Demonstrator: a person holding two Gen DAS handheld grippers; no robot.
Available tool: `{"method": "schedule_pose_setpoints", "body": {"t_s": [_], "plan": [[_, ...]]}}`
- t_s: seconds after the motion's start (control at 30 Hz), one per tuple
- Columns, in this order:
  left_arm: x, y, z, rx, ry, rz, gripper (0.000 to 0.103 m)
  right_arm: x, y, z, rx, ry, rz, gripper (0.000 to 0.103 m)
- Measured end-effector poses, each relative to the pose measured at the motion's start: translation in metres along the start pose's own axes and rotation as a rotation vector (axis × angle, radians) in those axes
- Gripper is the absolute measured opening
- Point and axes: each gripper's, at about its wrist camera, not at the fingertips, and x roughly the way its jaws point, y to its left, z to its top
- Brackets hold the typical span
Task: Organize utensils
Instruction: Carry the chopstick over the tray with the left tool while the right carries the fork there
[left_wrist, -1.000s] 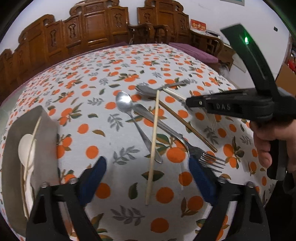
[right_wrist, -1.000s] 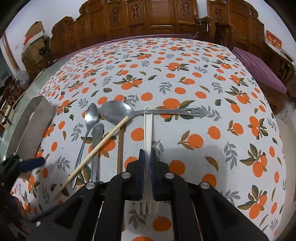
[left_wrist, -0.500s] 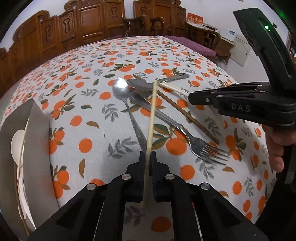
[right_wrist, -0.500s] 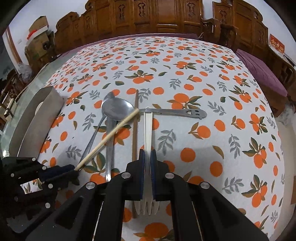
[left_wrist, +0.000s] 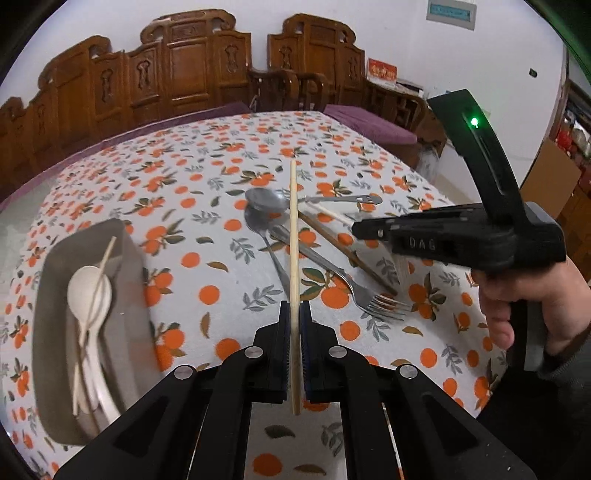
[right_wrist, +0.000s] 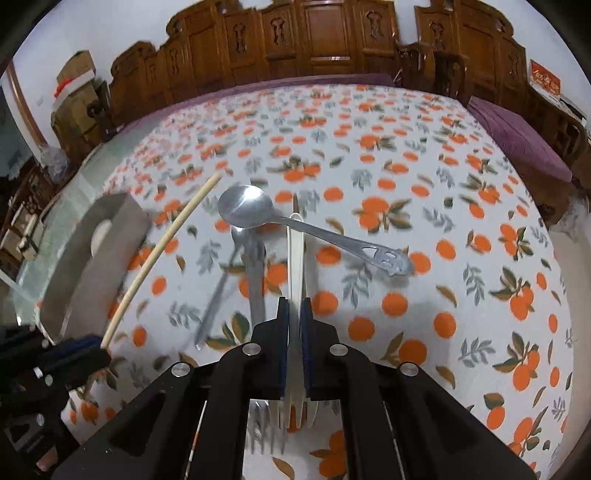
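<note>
Utensils lie in a crossed heap on the orange-print tablecloth (left_wrist: 207, 229), near its middle. Your left gripper (left_wrist: 294, 332) is clamped on a pale wooden chopstick (left_wrist: 293, 236), gripped near its lower end; the stick runs up and away over the heap, clear of the cloth. Your right gripper (right_wrist: 294, 325) is closed on a white plastic fork (right_wrist: 295, 254), tines towards the camera below the pads, handle pointing away under the large steel spoon (right_wrist: 245, 210).

Left wrist view: a smaller steel spoon (left_wrist: 260, 221), a steel fork (left_wrist: 369, 299) and a dark brown chopstick (left_wrist: 347, 251) remain on the cloth, overlapping one another. The large spoon's pierced handle (right_wrist: 384, 254) points right in the right wrist view; whether it touches the cloth along its length cannot be told, as the frame is blurred.

Grey tray (left_wrist: 55, 258): at the left of the table, well apart from the heap, holding white plastic spoons (left_wrist: 88, 291) and one pale chopstick (left_wrist: 94, 295) laid across them. Your right hand (left_wrist: 517, 299) grasps the right gripper's handle.
</note>
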Motion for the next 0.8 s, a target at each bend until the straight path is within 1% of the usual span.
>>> {"method": "schedule_pose_setpoints", "body": {"t_s": [0.1,0.3,0.43,0.57,0.7,0.8], "plan": [[-0.01,0.007,0.001,-0.014,-0.017,0.005,0.004,-0.006,0.001,0.009,0.016,0.0,0.026,0.008],[-0.028,0.024,0.007,-0.043,-0.059,0.018,0.004,0.001,0.0,0.012,0.125,0.064,0.132,0.008],[-0.041,0.032,0.009,-0.062,-0.088,0.023,0.004,0.013,0.006,0.009,0.153,0.116,0.147,0.008],[-0.049,0.039,0.01,-0.071,-0.106,0.029,0.004,0.016,0.016,0.008,0.125,0.134,0.122,0.008],[-0.055,0.047,0.012,-0.087,-0.118,0.032,0.004,0.008,0.024,0.013,0.068,0.109,0.035,0.008],[-0.06,0.054,0.013,-0.097,-0.127,0.04,0.004,-0.003,0.022,0.017,0.051,0.077,0.0,0.008]]}}
